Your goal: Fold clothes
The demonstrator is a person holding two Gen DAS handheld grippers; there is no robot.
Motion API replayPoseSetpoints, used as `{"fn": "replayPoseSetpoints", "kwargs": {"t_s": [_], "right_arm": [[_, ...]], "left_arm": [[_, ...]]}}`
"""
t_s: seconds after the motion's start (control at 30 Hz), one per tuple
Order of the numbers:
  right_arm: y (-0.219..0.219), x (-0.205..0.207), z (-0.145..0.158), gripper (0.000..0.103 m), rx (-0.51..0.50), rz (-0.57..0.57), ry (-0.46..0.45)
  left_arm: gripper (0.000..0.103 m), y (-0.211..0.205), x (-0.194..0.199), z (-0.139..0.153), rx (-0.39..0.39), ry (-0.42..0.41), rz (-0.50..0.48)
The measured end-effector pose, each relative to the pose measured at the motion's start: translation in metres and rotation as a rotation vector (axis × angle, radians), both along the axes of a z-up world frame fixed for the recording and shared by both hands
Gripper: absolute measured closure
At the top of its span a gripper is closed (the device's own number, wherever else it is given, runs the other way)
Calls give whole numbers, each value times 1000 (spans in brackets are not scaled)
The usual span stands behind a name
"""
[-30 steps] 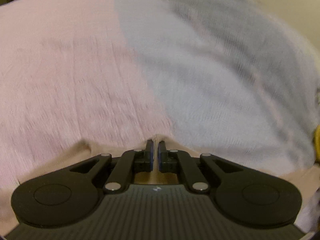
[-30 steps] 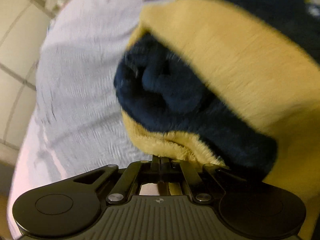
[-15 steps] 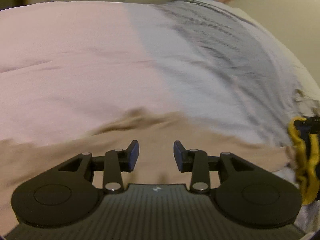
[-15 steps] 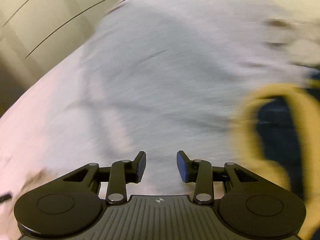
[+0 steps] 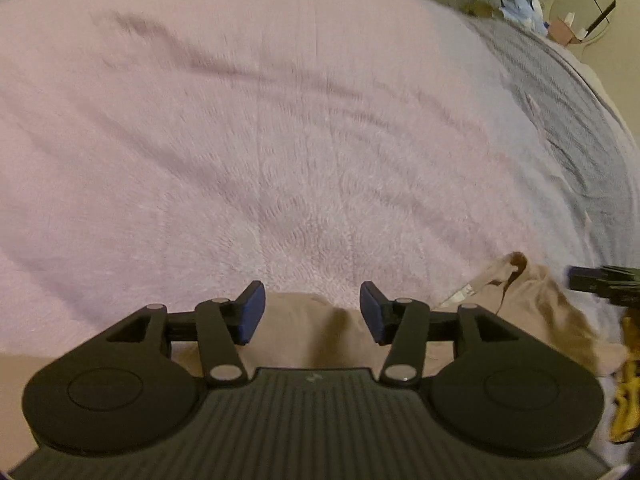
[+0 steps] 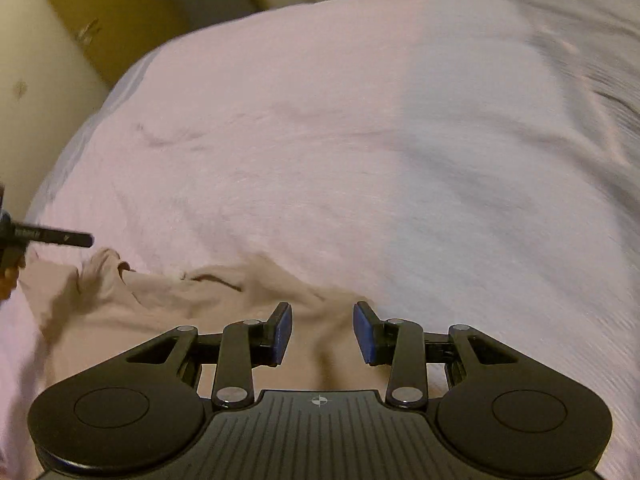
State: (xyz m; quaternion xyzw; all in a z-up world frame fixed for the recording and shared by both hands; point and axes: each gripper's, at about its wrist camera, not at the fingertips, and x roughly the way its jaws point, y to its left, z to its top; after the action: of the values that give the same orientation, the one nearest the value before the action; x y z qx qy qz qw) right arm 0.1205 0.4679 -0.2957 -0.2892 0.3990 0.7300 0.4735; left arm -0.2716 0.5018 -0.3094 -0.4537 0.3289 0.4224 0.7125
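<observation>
Tan garment [image 6: 168, 304] lying rumpled on the pink bed [image 6: 320, 140], left gripper [image 5: 312, 316] hovering over it with fingers opening, empty, right gripper [image 6: 322, 332] likewise over it, fingers parted, empty.

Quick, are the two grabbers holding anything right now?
Left gripper: jaws opening, holding nothing; tan garment lies below.
Right gripper: open, holding nothing.

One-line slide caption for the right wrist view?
Right gripper open over a crumpled beige garment on a pink-and-grey bedspread, nothing between its pads; left gripper at the left edge.
</observation>
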Motion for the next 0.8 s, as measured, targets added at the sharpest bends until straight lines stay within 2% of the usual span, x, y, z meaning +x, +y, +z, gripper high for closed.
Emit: {"fn": "replayPoseSetpoints", "kwargs": {"t_s": [0.13,0.17,0.2,0.23,0.27,0.3,0.33,0.43,0.47,0.53,0.57,0.63,0.67,0.7,0.73,0.77,0.8], "right_arm": [[26,-36,-22,65,-8,1,-13],[32,-40,-28,65,-16,-6,-4],[33,-43,-32,65,-22,-2,9],[34,-45,-36,65,-28,3,23],[35,-47,-40,66,-35,7,37],[32,-51,-40,93,-37,26,33],[30,-55,-40,101,-34,47,16],[13,-51,-19,101,78,32,31],[7,-44,-8,101,134,0,70],[1,-37,-2,101,208,-62,102],[-2,-33,1,101,245,-93,117],[11,-40,-20,99,125,-102,44],[18,-44,-31,99,63,-105,6],[23,-47,-40,97,10,-116,-28],[24,-46,-43,91,-7,-121,-20],[26,-44,-45,88,-23,-125,-11],[23,-39,-42,77,-9,-141,21]], "left_arm": [[59,10,6,-28,-93,-27,-99],[68,12,8,-34,-110,-33,-125],[95,7,9,-33,-89,-29,-154],[100,3,10,-33,-68,-26,-183],[100,-2,10,-31,-40,-25,-208],[101,-9,7,-22,28,-43,-211],[101,-16,3,-13,97,-62,-215],[101,-40,-17,15,320,-172,-182],[101,-46,-24,19,369,-195,-162],[98,-53,-28,12,419,-173,-146],[89,-48,-23,-2,364,-103,-146],[91,-39,-14,-30,258,30,-144],[91,-36,-12,-38,239,61,-133],[88,-34,-15,-38,231,37,-95],[83,-31,-19,-37,224,9,-56],[71,-30,-25,-33,218,-53,-17],[63,-29,-30,-28,215,-108,17]]}}
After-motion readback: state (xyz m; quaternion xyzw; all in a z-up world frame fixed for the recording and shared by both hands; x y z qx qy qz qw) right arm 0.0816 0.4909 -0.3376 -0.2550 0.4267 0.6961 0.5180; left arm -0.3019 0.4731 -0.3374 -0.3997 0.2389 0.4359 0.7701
